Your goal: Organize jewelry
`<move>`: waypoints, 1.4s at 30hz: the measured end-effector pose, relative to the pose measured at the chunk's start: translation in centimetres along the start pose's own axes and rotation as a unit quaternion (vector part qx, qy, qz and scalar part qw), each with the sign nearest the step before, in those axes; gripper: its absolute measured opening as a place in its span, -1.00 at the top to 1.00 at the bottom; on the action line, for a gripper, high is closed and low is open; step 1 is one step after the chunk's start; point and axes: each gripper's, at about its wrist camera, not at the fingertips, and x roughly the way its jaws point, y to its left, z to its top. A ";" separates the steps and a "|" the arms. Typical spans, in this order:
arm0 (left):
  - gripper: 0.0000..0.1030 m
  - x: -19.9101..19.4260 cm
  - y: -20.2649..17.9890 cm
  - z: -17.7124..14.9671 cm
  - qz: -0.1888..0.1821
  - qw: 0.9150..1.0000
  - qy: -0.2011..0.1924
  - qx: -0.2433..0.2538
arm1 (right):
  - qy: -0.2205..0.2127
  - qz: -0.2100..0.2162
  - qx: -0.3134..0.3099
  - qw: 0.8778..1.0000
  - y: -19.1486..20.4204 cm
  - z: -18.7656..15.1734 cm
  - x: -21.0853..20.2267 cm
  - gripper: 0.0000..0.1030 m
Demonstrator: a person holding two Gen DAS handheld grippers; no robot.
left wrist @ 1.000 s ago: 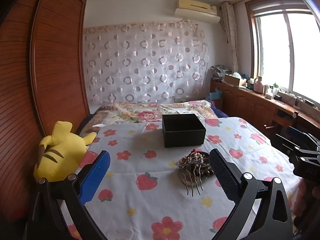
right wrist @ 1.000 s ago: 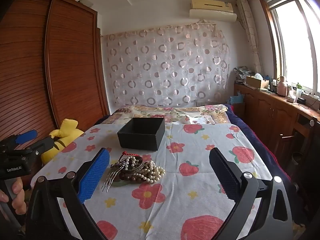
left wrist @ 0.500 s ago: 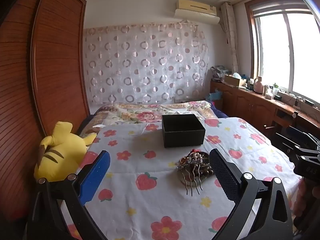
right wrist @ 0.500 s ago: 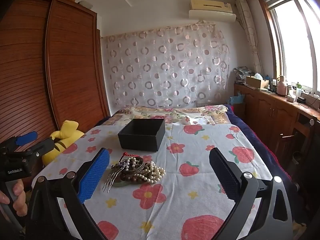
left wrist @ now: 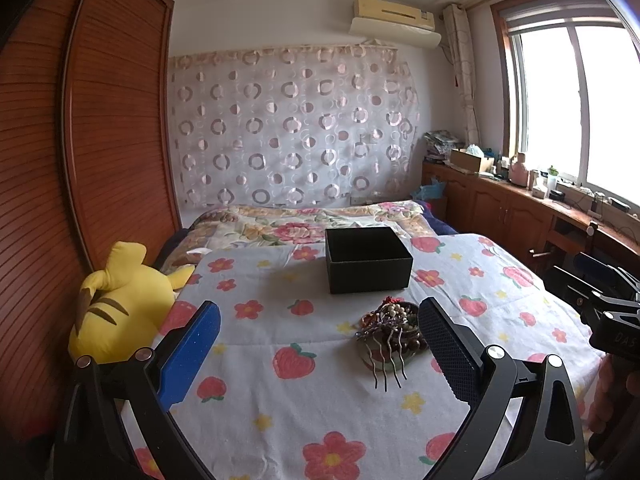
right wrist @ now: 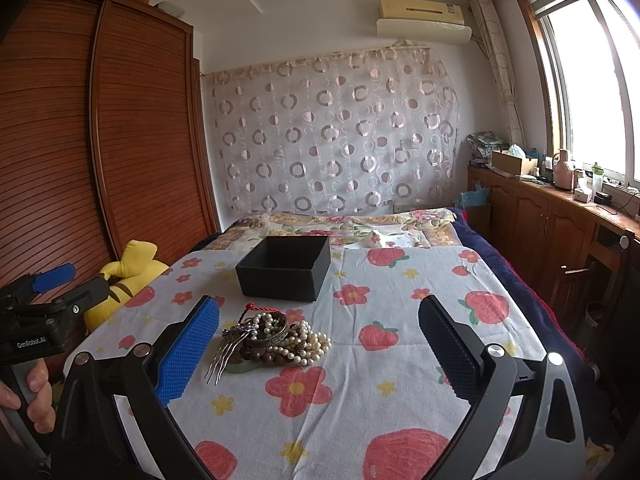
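Bed (left wrist: 472, 392), covered by a white cloth printed with strawberries and flowers, carries all the task's items. A yellow plush toy (left wrist: 120, 304) lies at its left edge, beside the wooden wardrobe (left wrist: 80, 140). Black box (right wrist: 286, 268), open-topped and apparently empty, stands toward the far middle of the cloth. Jewelry pile (right wrist: 276, 340) lies just nearer than the box: pearl strands, dark wooden beads, a bangle and a red cord, tangled together. Metal hair comb (left wrist: 386, 362) rests on the pile's near-left side, its prongs pointing toward the viewer.

Left gripper (left wrist: 320, 352) and right gripper (right wrist: 320, 350), 2 in all, hover above the near cloth with fingers spread wide, holding nothing.

Suggested technique: take 1 piece at a time, starting with the comb (it lies outermost), closing on its spine and lifting slowly so that looped strands do not trail along, then lower it into the box.
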 end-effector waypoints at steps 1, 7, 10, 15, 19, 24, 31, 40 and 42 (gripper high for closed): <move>-0.86 0.0 0.0 0.0 0.000 1.000 0.000 0.000 | 0.000 0.000 0.000 1.000 0.0 0.0 0.0 -0.96; -0.86 0.0 0.0 0.0 0.001 1.000 -0.002 0.001 | 0.000 0.000 0.000 1.000 0.0 0.0 0.0 -0.96; -0.86 -0.2 0.1 0.1 0.001 1.000 -0.004 0.000 | 0.000 0.000 0.001 1.000 0.0 0.0 0.0 -0.96; -0.86 -0.1 0.2 -0.5 0.002 1.000 -0.005 0.000 | 0.000 0.000 0.000 1.000 0.0 0.1 -0.1 -0.96; -0.86 -0.2 0.3 -0.5 0.003 1.000 -0.006 0.000 | 0.000 0.001 0.001 1.000 0.0 0.1 -0.2 -0.96; -0.86 -0.2 0.2 -0.4 0.003 1.000 -0.006 0.000 | 0.000 0.001 0.001 1.000 0.1 0.1 -0.2 -0.96; -0.86 -0.3 0.2 -0.4 0.003 1.000 -0.006 0.000 | 0.000 0.000 0.001 1.000 0.1 0.1 -0.2 -0.96; -0.86 -0.3 0.2 -0.5 0.002 1.000 -0.007 0.001 | 0.000 0.001 0.001 1.000 0.0 0.2 -0.2 -0.96; -0.86 -0.2 0.2 -0.5 0.003 1.000 -0.007 0.001 | 0.000 0.001 0.001 1.000 0.0 0.2 -0.2 -0.96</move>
